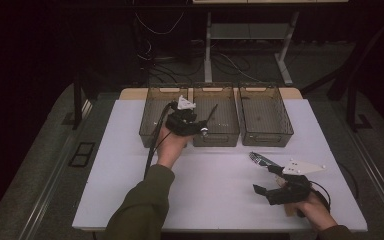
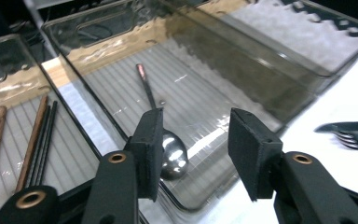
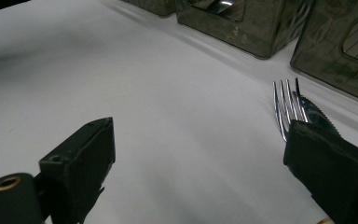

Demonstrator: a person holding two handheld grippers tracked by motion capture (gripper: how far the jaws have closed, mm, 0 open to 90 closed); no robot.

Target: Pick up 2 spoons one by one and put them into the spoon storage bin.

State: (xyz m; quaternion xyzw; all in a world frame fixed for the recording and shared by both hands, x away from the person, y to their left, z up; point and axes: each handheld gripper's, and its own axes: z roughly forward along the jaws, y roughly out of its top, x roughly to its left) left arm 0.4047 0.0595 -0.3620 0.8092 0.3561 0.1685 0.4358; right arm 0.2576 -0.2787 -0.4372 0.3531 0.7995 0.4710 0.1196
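A metal spoon (image 2: 172, 156) lies in the middle smoked-plastic bin (image 2: 242, 70), bowl toward me and handle pointing away. My left gripper (image 2: 196, 123) hovers just above the bin's near end, jaws apart, nothing between the pads and the spoon below them. In the high view the left gripper (image 1: 196, 126) is over the middle bin (image 1: 220, 138). A fork (image 3: 286, 105) and a serrated knife (image 3: 319, 114) lie together on the white table. My right gripper (image 3: 198, 126) stands wide open just short of them, one jaw beside the fork; it sits at the front right (image 1: 262, 179).
Dark chopsticks (image 2: 39, 135) lie in the left bin (image 1: 147, 132). The right bin (image 1: 267, 137) stands beside the middle one. All three bins line the table's far edge. White tabletop (image 1: 210, 190) spreads between the bins and the near edge.
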